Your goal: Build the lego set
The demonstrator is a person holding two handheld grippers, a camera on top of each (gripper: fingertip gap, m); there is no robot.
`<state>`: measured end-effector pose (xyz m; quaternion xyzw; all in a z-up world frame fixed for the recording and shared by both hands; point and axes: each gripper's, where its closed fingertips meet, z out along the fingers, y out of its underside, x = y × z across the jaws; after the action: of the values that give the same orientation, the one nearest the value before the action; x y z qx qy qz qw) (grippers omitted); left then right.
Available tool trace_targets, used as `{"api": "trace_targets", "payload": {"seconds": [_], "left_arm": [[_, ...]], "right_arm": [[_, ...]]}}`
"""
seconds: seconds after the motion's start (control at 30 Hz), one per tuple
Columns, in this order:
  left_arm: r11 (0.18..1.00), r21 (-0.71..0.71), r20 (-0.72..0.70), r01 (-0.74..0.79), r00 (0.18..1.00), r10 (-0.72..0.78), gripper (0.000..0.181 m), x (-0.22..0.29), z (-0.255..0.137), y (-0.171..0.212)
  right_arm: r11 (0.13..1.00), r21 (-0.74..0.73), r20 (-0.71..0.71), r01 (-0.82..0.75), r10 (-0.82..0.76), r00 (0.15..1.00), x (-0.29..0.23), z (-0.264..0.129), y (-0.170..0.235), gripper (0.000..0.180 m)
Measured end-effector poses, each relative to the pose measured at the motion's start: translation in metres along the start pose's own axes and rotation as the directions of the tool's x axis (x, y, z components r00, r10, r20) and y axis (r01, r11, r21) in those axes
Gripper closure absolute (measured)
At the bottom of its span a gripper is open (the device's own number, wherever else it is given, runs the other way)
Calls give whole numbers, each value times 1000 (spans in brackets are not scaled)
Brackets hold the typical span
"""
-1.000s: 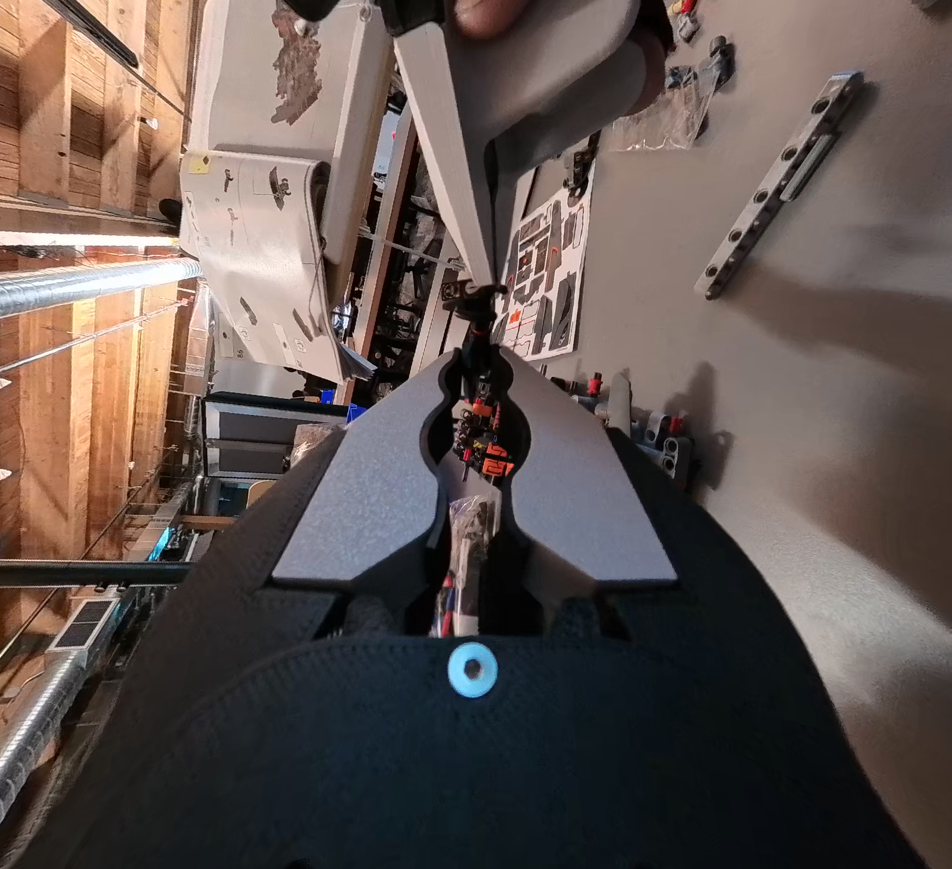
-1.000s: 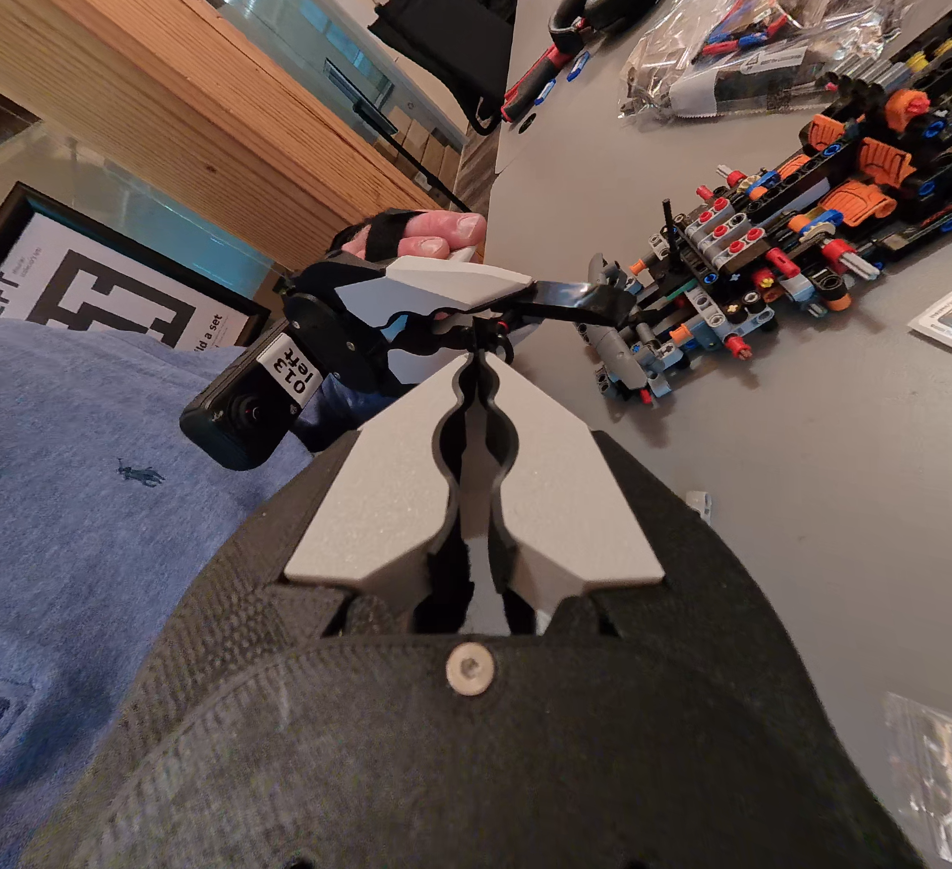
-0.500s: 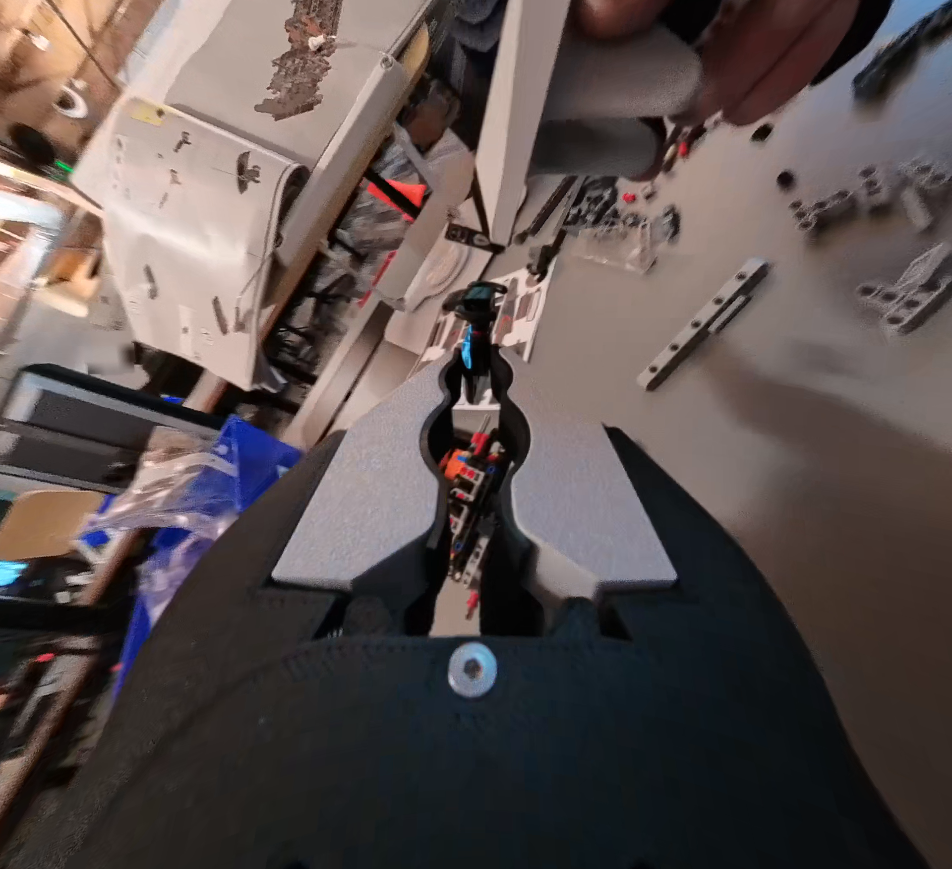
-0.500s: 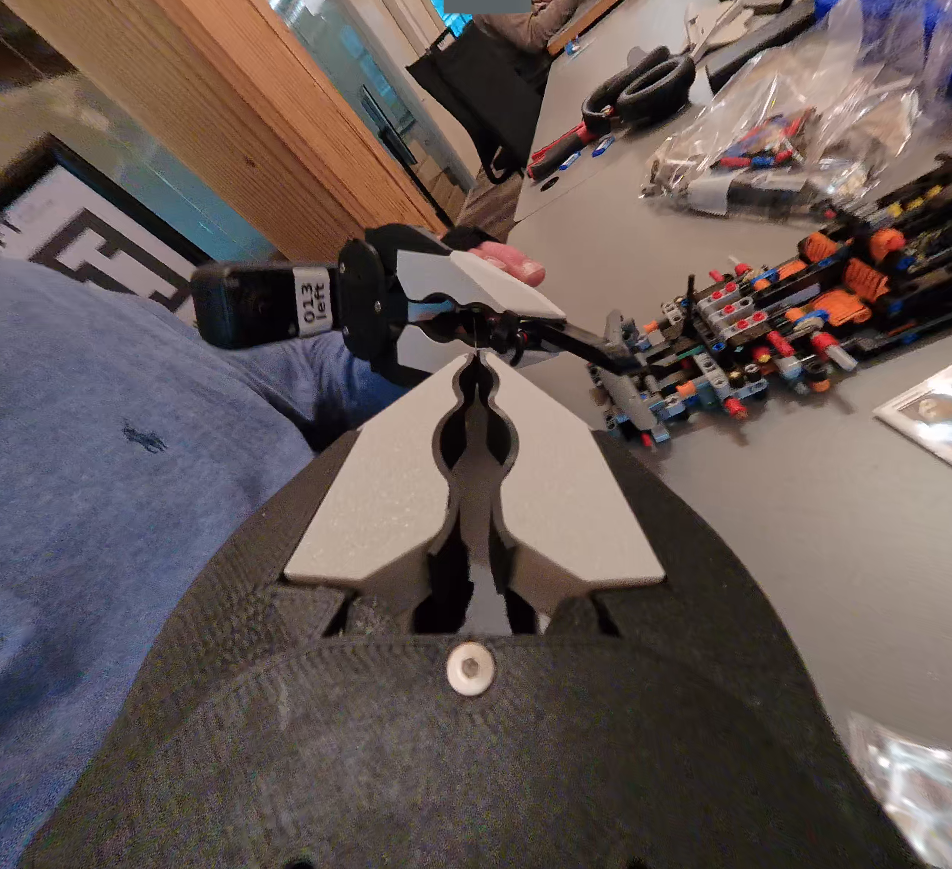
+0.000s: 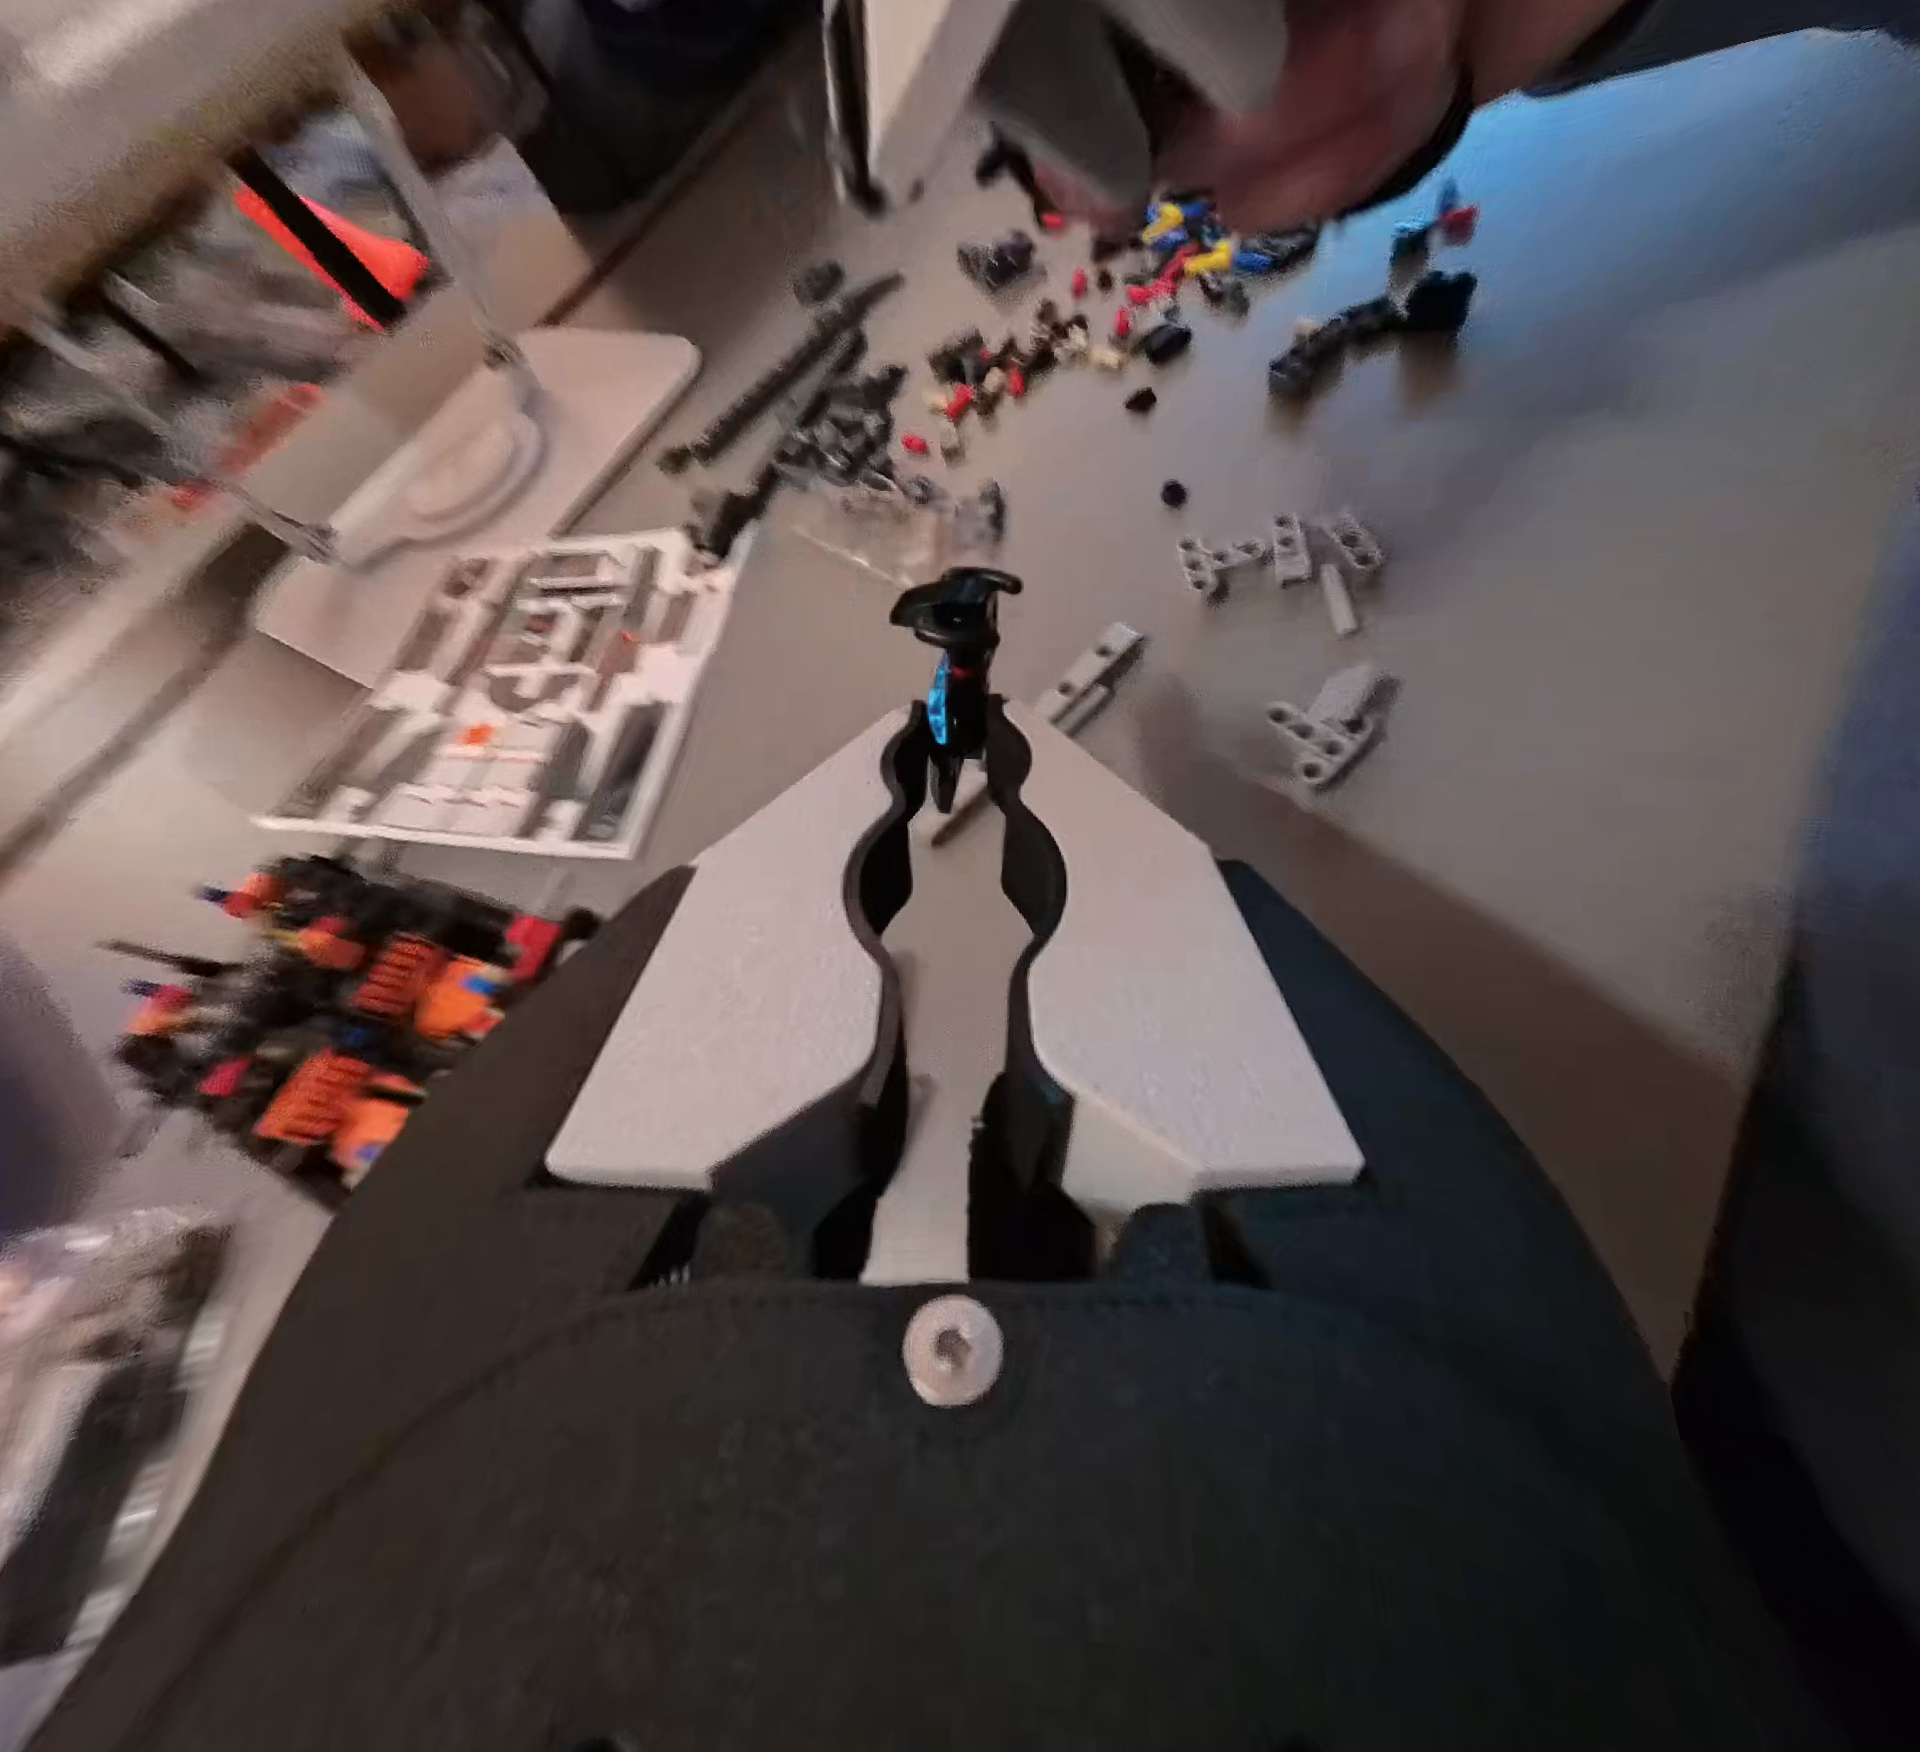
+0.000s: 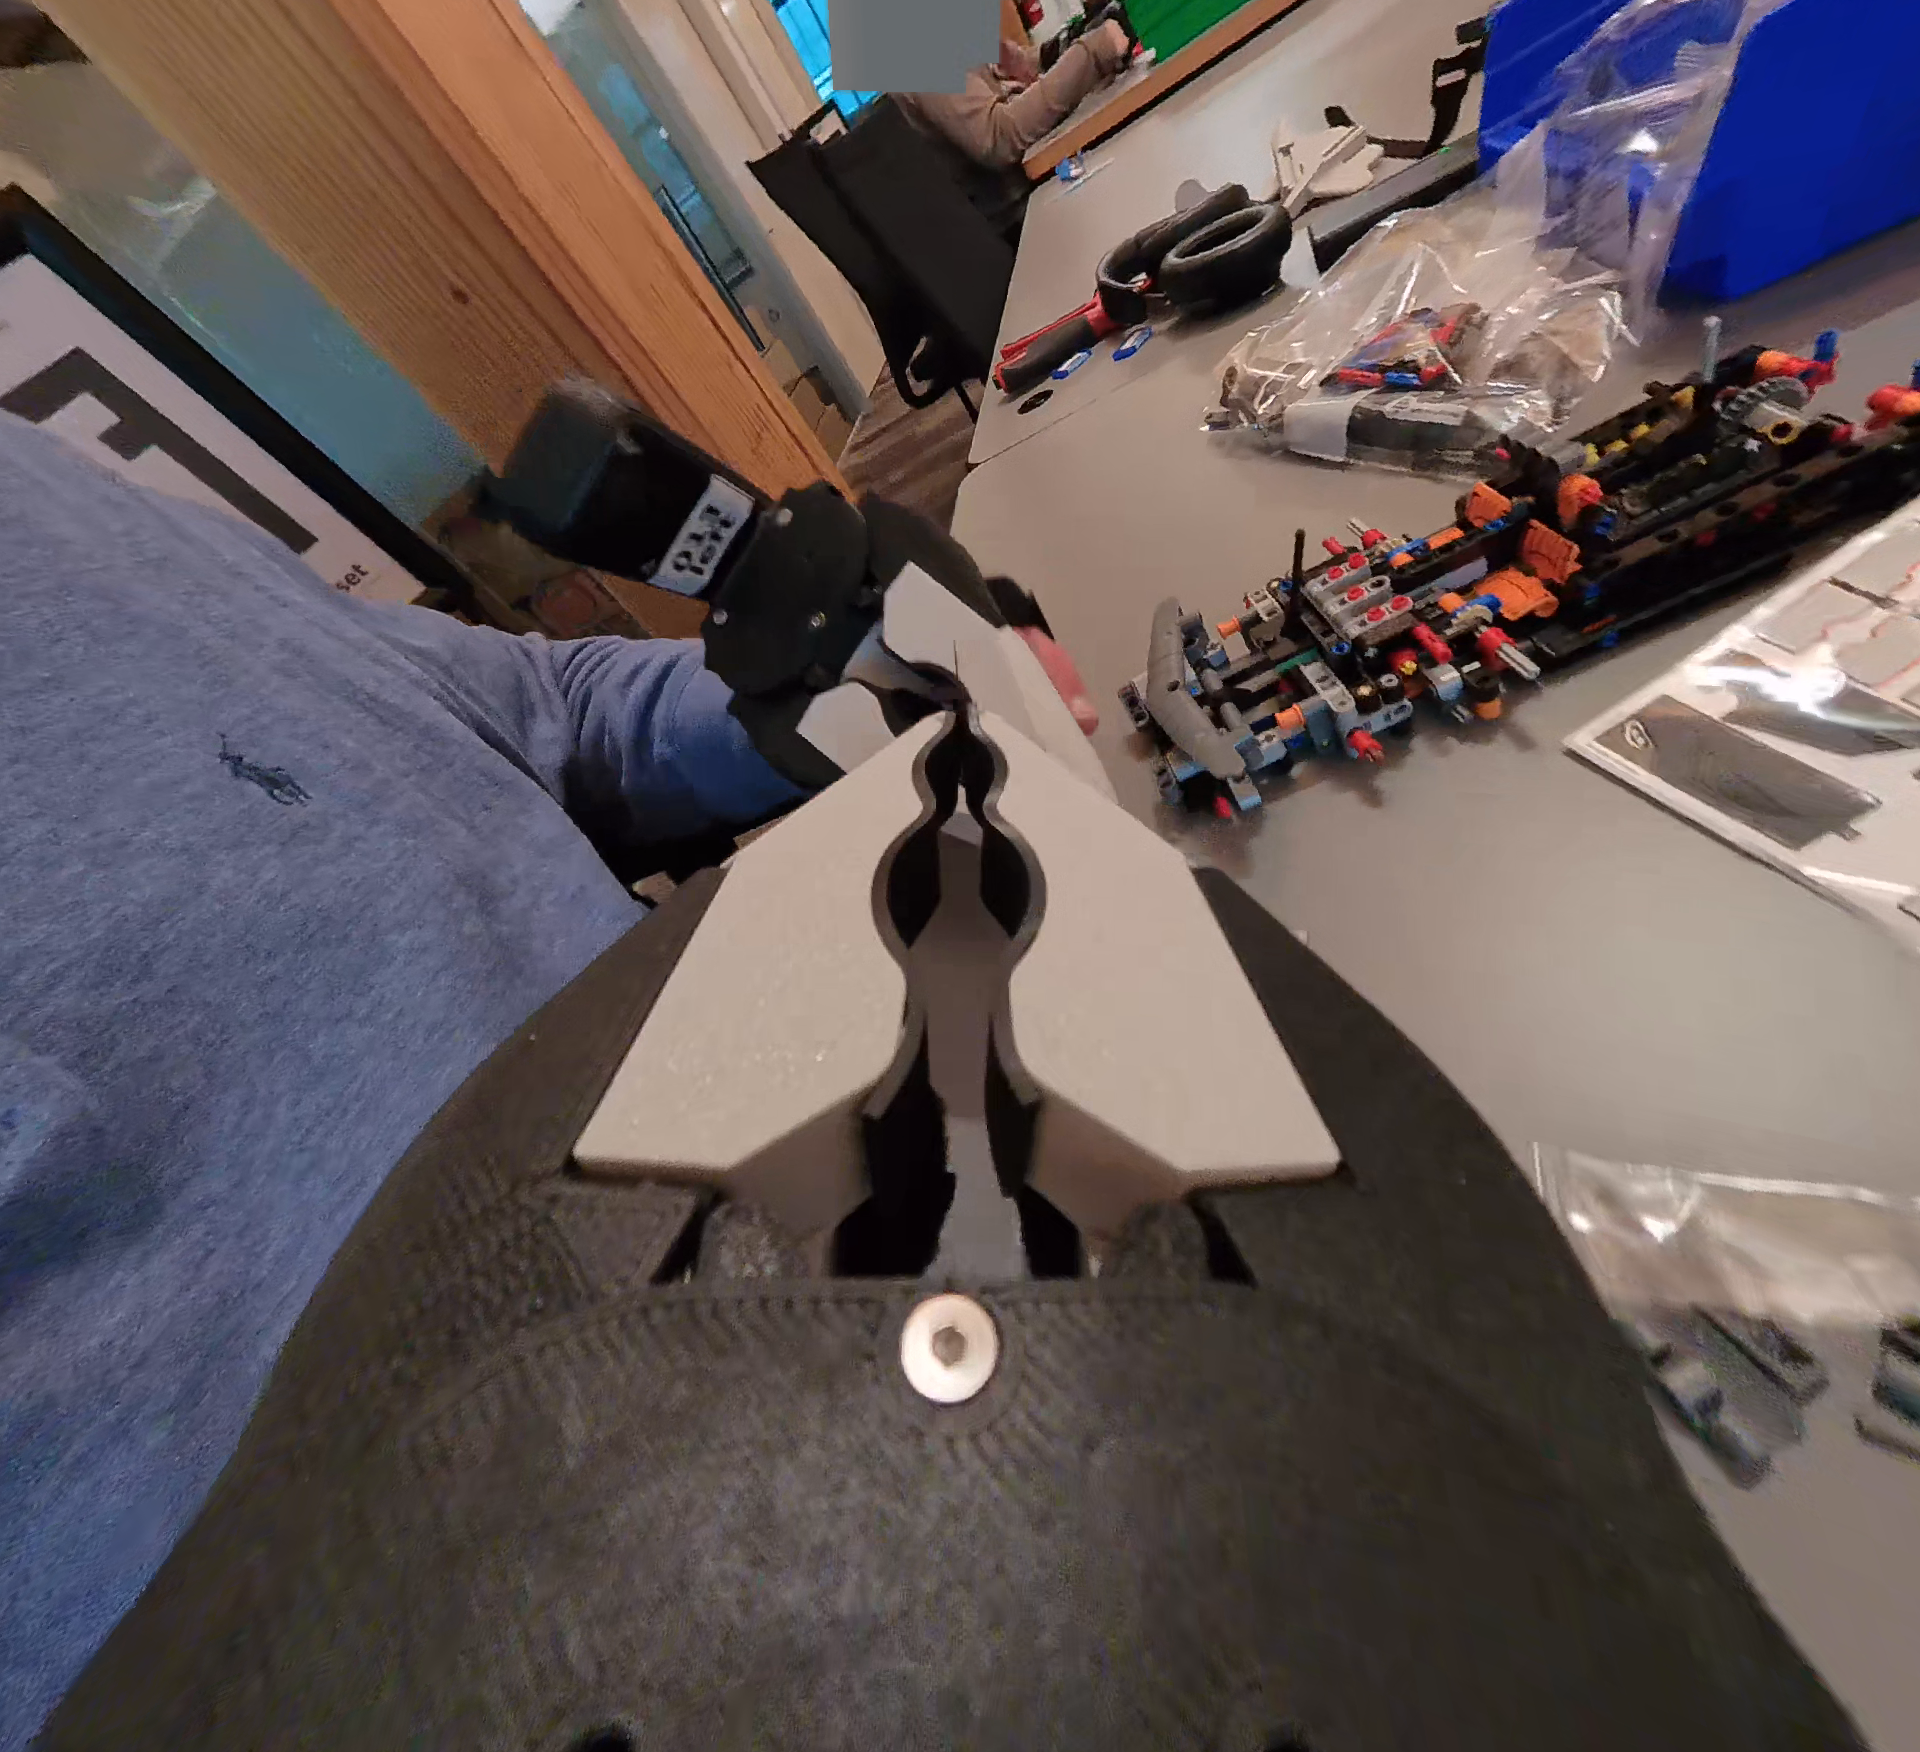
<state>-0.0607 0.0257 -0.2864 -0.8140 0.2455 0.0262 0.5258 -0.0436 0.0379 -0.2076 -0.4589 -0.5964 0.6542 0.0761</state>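
we have swung our left gripper [image 5: 951, 715] away from the half-built orange and black lego chassis [image 6: 1507, 622], which now sits on the grey table [image 5: 1507, 663] to its left. its jaws stay clamped on a small black and blue piece [image 5: 954, 653], so it isn't yet fitted. our right gripper [image 6: 961, 731] hovers beside it, jaws nearly together, seemingly empty.

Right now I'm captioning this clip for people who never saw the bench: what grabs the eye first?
The long orange-and-black lego chassis lying on the grey table, right of the left gripper, which pinches a small black-and-blue part. Beyond that part, loose pieces lie scattered, with a sticker sheet to their left.
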Motion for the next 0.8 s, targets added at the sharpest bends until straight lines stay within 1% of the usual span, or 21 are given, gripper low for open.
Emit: {"api": "trace_targets", "payload": {"seconds": [0.07, 0.2, 0.33, 0.63, 0.8], "left_arm": [[995, -36, -87, 90, 992, -93, 172, 15, 7, 12], [990, -97, -120, 105, 986, -116, 172, 29, 15, 29], [984, -159, -120, 83, 987, -102, 172, 34, 21, 42], [959, -271, -112, 86, 986, -120, 170, 33, 23, 62], [957, -276, -98, 92, 988, -123, 164, 33, 22, 63]], "right_arm": [[1000, 12, -11, -15, 15, 1000, 2, -10, 4, 180], [999, 24, -11, -37, 37, 999, 4, -18, 13, 180], [999, 21, -3, -44, 44, 999, 5, -18, 21, 180], [998, 0, 14, -61, 61, 998, 10, -13, 33, 180], [998, -6, 24, -67, 67, 997, 12, -9, 35, 180]]}}
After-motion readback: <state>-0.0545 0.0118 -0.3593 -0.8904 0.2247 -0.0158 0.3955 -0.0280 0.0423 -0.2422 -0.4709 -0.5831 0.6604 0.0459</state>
